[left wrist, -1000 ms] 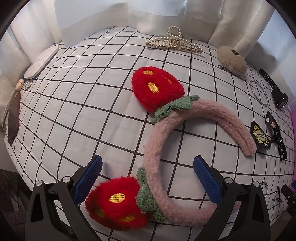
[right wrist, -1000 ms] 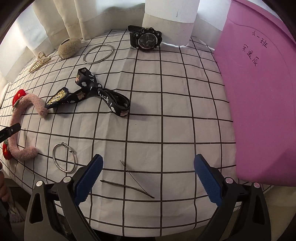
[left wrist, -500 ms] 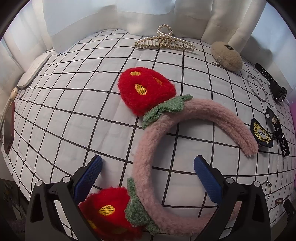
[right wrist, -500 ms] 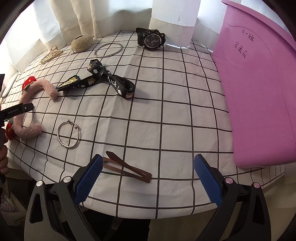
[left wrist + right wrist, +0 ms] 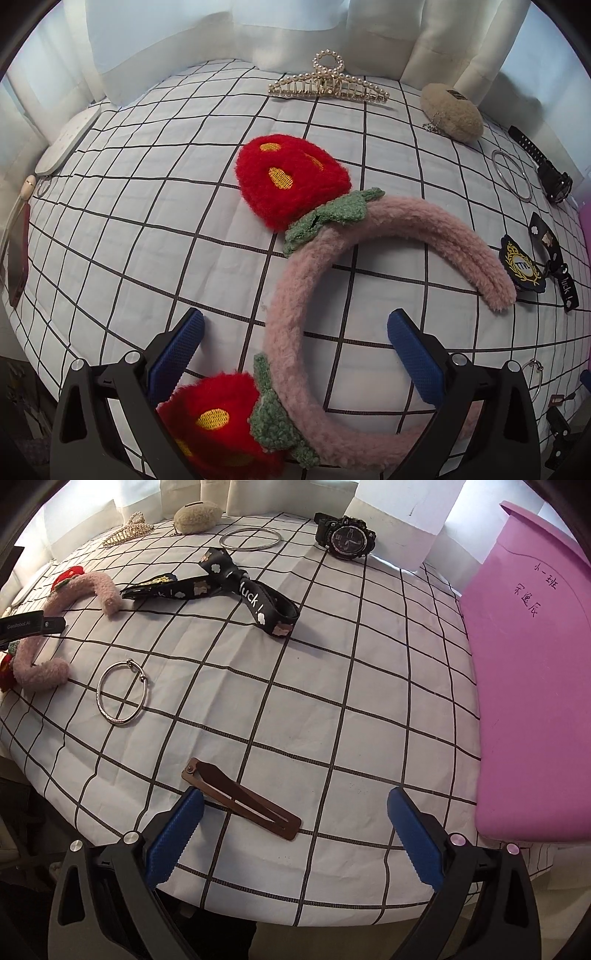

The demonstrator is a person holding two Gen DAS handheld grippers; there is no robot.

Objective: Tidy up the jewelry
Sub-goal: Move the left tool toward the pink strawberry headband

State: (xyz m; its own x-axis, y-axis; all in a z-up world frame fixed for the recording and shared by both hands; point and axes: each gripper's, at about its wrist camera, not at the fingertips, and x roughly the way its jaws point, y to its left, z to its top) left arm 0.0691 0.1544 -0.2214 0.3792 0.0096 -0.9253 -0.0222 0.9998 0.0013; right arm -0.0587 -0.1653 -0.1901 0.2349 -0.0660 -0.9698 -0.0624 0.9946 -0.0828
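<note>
- Headband (image 5: 369, 266), pink plush with two red strawberry ears, lies flat on the checked tabletop (image 5: 147, 229); left claw (image 5: 295, 343) is spread wide and empty, straddling the band's curve, near ear beside its left finger. Reads as lining up a pinch across the fuzzy band, which is the narrowest part; the ears are too bulky.
- Right claw (image 5: 295, 823) is also wide apart and holds nothing, low over the tabletop's near edge. Brown flat hair clip (image 5: 240, 801) lies between its fingers, hinge end close to the left pad (image 5: 173, 834). Thin and flat on cloth, so my guess is it'll need a low, angled pinch.
- Rest of the jewelry is scattered and unsorted: silver bracelet (image 5: 122, 692) near the headband's end, black printed ribbon (image 5: 221, 587) mid-table, large bangle (image 5: 249, 539), black watch (image 5: 347, 537), pearl claw clip (image 5: 328, 83) and beige plush clip (image 5: 452, 112) along the far edge by the curtain.
- Pink tray (image 5: 532, 686) sits at the right, nothing in the part visible. Likely the drop-off; sorting looks barely begun.
</note>
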